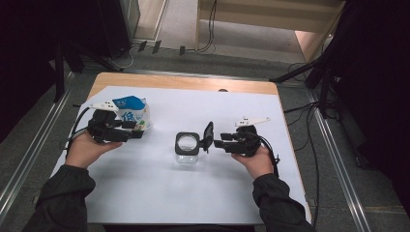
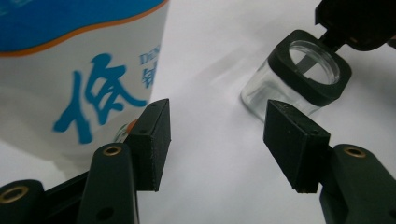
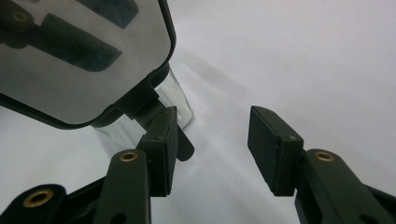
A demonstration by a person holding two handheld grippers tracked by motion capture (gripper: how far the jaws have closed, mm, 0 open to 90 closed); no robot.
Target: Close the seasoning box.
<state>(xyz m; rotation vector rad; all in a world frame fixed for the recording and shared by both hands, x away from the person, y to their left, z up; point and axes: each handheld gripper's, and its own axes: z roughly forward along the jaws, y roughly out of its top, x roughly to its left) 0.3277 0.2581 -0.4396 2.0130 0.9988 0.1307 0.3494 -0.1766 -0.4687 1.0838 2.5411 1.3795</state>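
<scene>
Carton [image 1: 133, 113] stands at the tabletop's [image 1: 145, 193] left, blue Chinese characters and "De" legible on its side, touching your left gripper [image 1: 138, 129], whose jaws stand apart with nothing between them. Mid-table sits the jar [image 1: 187, 147], lid [image 1: 208, 136] flipped up on its hinge. Your right gripper [image 1: 217, 143] is parted too, one pad beside the lid's tab. Nudge that tab carelessly and the lid could snap shut or the jar tip.
</scene>
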